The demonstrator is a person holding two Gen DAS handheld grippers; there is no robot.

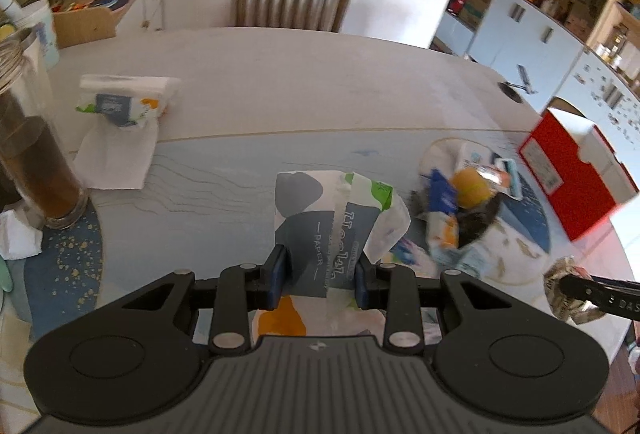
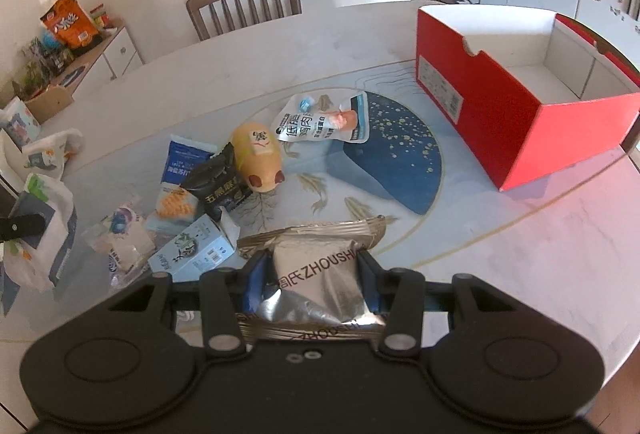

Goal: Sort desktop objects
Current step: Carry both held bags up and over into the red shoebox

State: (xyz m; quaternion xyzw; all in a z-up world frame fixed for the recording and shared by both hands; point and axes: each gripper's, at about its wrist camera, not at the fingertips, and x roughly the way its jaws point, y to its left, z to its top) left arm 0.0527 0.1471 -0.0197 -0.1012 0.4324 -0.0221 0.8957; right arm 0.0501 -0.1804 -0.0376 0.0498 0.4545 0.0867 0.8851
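Above the patterned table mat (image 2: 400, 170), both grippers carry something. The left gripper (image 1: 318, 274) is pinched tight on a soft tissue pack (image 1: 320, 226), which hangs clear of the table; the right gripper (image 2: 312, 280) is clamped on a silver snack packet (image 2: 316, 270). The red box (image 2: 516, 122) stands open at the right, near the table edge, with the remaining snacks (image 2: 224, 178) heaped to the left of the mat.

The tissue pack is limp and slack, so it could slide out of the pads or snag the pile in passing. The foil packet looks slick and puffy, and a hard squeeze could let it squirt free. A careless drop could also nudge the light box toward the edge.
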